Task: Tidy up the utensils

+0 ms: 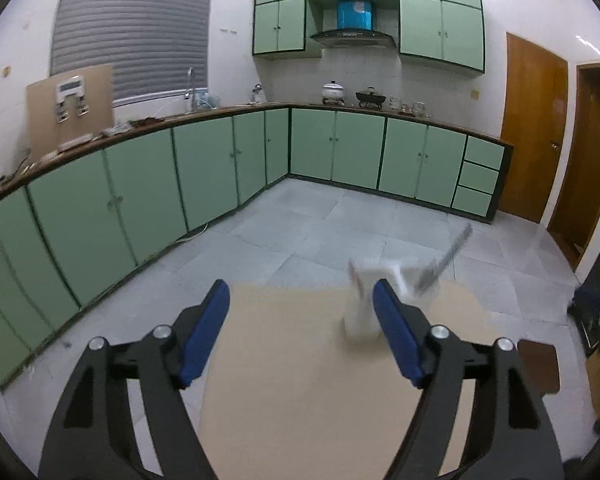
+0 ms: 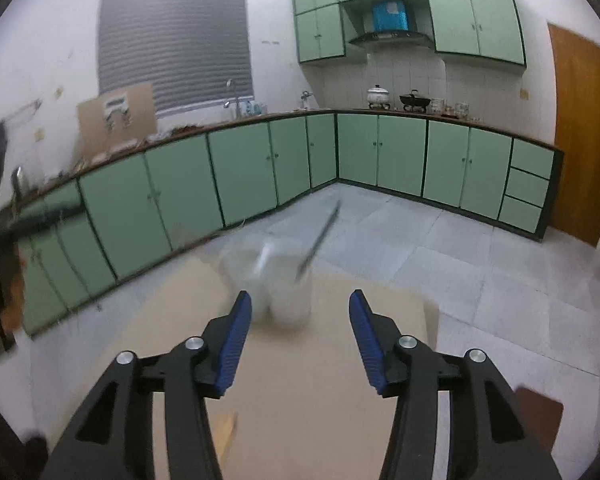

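Both the left gripper and right gripper gape empty. The far cup looks light and tippy; take its stiff utensil mid-handle.

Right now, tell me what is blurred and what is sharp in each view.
Left wrist view: white holder and utensil smeared by motion, left gripper crisp. Right wrist view: cups and table blurred, right gripper sharp; fisheye bends the cabinets.

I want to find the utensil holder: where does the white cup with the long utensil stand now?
In the right wrist view the white cup stands at the far end of the beige table, beside a second cup on its left.
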A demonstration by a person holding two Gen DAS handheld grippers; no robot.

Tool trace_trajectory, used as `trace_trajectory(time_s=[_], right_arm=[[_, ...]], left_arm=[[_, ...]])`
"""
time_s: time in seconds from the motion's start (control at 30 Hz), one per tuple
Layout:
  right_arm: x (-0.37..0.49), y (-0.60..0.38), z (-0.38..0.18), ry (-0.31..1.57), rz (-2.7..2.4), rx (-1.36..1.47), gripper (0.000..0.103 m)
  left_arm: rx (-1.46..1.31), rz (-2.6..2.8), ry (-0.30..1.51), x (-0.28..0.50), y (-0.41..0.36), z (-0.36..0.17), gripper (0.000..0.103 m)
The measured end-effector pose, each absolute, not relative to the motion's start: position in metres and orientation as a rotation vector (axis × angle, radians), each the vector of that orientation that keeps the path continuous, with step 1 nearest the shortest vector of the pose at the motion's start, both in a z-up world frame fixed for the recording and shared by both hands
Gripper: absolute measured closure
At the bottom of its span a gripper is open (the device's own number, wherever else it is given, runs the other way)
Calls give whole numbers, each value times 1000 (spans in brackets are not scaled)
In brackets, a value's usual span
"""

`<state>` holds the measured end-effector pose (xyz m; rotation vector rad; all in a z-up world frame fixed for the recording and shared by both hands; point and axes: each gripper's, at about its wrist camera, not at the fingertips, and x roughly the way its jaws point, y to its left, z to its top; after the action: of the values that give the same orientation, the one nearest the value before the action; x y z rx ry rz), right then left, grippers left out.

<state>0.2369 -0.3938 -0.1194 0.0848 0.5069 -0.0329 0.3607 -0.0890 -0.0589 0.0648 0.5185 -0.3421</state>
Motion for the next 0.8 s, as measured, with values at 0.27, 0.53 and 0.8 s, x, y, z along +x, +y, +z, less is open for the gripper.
trace_trajectory(time_s=[0.27,0.53,0.8], right_arm=[[98,-278,-285,715,85,47,52],[82,-239,-316,744,130,-66,52],[93,-286,-317,741,44,35,51]], left_arm=[[70,-285,584,216,-52,-167,30],[56,-310,634,163,-49,-207,30],[112,-410,694,140,-72,-240,30]])
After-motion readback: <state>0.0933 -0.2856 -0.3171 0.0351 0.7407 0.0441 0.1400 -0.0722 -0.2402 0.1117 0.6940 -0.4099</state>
